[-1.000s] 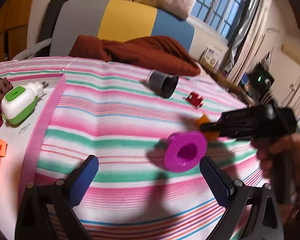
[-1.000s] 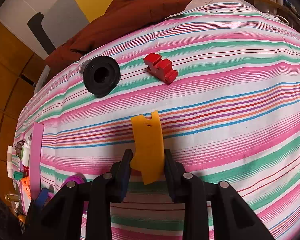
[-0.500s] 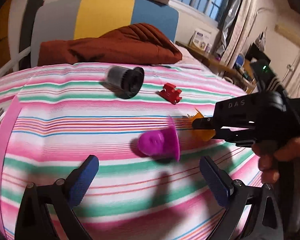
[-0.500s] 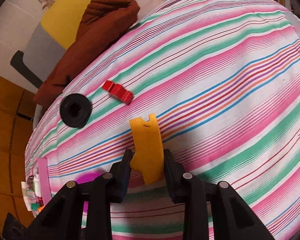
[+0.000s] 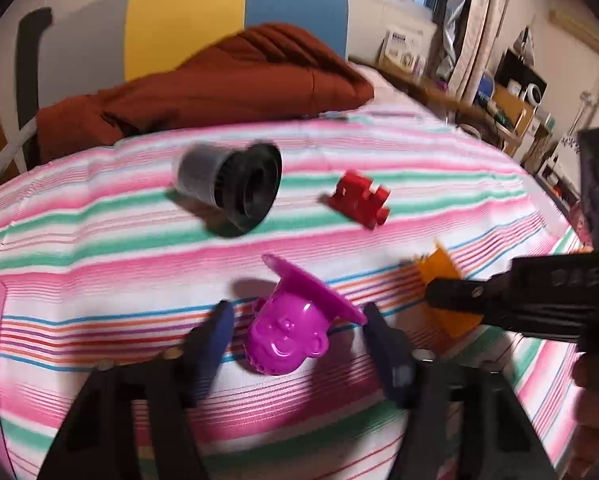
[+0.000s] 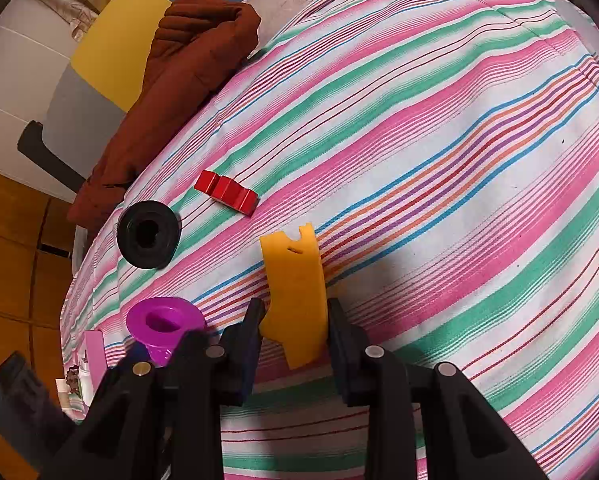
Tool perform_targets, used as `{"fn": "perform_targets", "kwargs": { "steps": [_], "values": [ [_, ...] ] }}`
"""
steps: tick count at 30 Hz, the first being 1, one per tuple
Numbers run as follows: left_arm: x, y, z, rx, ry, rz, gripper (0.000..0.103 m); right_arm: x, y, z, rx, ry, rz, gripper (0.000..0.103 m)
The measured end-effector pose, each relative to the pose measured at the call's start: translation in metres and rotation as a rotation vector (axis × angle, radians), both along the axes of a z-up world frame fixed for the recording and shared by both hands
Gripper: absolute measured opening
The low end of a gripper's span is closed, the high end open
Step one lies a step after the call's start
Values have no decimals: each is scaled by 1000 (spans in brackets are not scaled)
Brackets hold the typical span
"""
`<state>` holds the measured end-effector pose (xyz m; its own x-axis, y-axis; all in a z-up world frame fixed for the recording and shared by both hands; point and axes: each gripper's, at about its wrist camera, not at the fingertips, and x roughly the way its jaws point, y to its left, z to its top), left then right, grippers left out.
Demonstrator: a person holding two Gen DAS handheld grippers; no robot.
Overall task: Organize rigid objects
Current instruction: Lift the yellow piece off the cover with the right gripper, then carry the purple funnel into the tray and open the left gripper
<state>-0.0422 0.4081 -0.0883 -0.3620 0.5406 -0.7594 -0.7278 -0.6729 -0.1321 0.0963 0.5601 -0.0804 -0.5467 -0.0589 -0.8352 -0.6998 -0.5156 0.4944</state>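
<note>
A magenta face-shaped mould with a wide rim (image 5: 287,332) lies on the striped cloth between the blue pads of my left gripper (image 5: 295,336), whose jaws stand open around it, not touching. It also shows in the right wrist view (image 6: 163,324). My right gripper (image 6: 295,332) is shut on a flat orange piece (image 6: 295,288), seen from the side in the left wrist view (image 5: 443,276). A black and grey cylinder (image 5: 235,184) and a red block (image 5: 359,198) lie farther back on the cloth.
A brown quilt (image 5: 219,80) is heaped at the far edge against a yellow, grey and blue headboard (image 5: 179,20). A pink tray edge (image 6: 95,356) with small items sits at the left. The right gripper's body (image 5: 539,300) reaches in from the right.
My left gripper has moved forward and narrowed around the magenta mould, which now lies face toward the camera. The right gripper still holds the orange piece, lifted and turned a little.
</note>
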Motion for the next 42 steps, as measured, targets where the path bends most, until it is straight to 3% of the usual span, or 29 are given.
{"fn": "perform_targets", "kwargs": {
  "steps": [2, 7, 18, 23, 28, 33, 42],
  "values": [
    [1, -1, 0, 9, 8, -8, 56, 1, 1, 0, -5, 3, -3, 30],
    [6, -15, 1, 41, 15, -9, 55, -1, 0, -3, -1, 2, -1, 30],
    [13, -96, 3, 198, -57, 161, 55, -6, -7, 1, 43, 0, 49, 30],
    [26, -112, 3, 182, -44, 149, 55, -20, -27, 4, 71, 13, 155, 30],
    [35, -131, 4, 166, -41, 153, 55, -29, -43, 3, 10, 83, 252, 30],
    [55, -156, 3, 147, -15, 140, 55, -35, -54, 1, 13, 82, 295, 30],
    [72, -201, 12, 243, -69, 175, 55, -45, -65, -2, 40, 69, 333, 29]
  ]
}}
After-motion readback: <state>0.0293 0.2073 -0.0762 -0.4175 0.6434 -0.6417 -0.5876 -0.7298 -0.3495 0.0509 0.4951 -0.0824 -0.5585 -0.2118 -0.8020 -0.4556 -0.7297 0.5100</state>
